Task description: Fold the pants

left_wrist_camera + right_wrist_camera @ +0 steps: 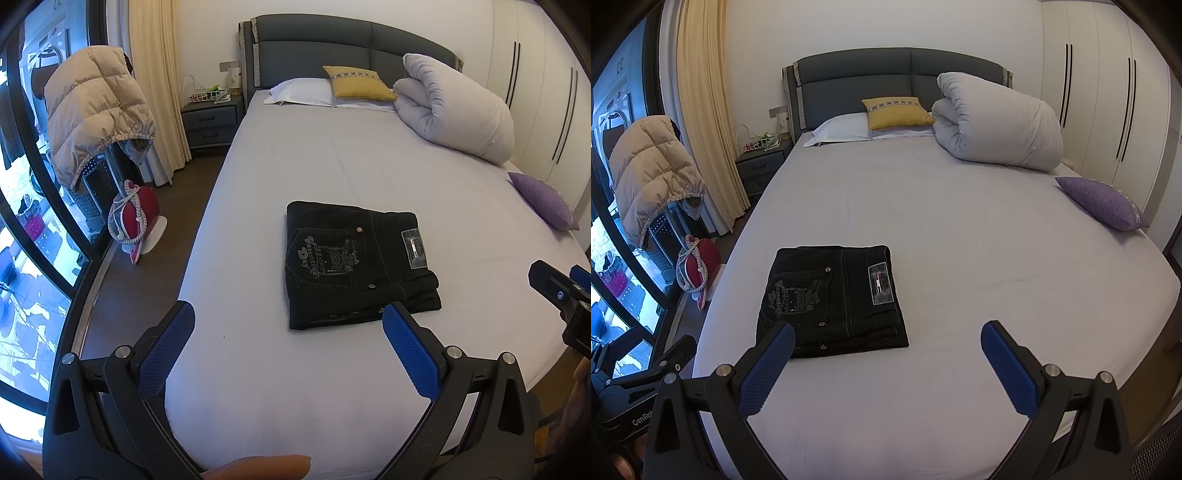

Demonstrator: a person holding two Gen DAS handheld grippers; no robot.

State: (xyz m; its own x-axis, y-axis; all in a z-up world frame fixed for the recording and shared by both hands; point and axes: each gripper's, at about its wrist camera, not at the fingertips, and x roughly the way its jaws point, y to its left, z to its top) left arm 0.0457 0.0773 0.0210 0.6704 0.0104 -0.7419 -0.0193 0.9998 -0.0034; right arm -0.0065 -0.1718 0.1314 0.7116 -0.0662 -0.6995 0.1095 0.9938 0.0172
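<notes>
Black jeans [356,264] lie folded into a compact rectangle on the bed sheet [369,166], so folding appears complete; left gripper [288,325] and right gripper [886,341] hover near, both spread and empty.

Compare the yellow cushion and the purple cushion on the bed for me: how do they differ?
The yellow cushion sits at the head of the bed, resting on the white pillow below the headboard; the purple cushion lies alone on the sheet at the bed's right edge, near the wardrobe. The yellow one carries a patterned band along its top; the purple one looks evenly textured. Both are small square throw cushions, well clear of the folded pants.
</notes>
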